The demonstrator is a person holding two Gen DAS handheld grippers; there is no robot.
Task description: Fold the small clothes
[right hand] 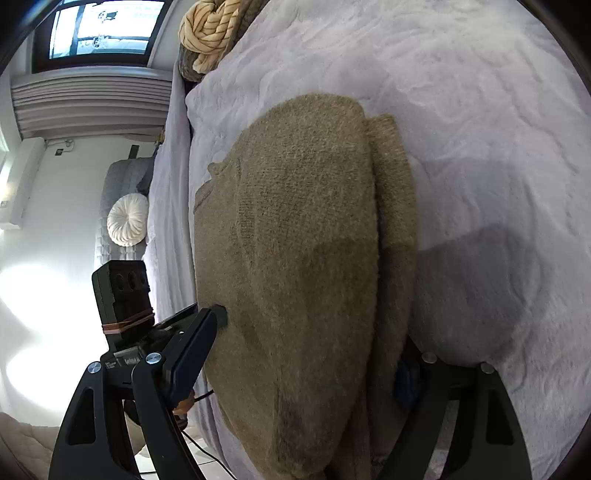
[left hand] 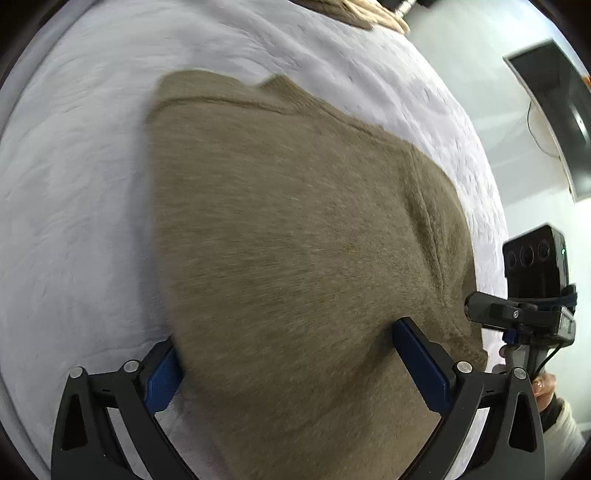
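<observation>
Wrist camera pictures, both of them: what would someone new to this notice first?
A fuzzy olive-brown knitted garment fills the middle of both views, lying folded on a pale quilted bed cover. Each hand-held gripper's jaws stand wide around its near edge: the left hand-held gripper and the right hand-held gripper. In the right wrist view, a yellow striped bundle sits at the bed's far end.

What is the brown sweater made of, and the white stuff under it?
The brown sweater looks like knitted wool or a wool-like yarn: fuzzy, matte, with fine knit rows showing. The white bed cover under it looks like soft plush or quilted fabric, with a wavy stitched pattern and a slight sheen. Which exact fibre either is cannot be told.
</observation>
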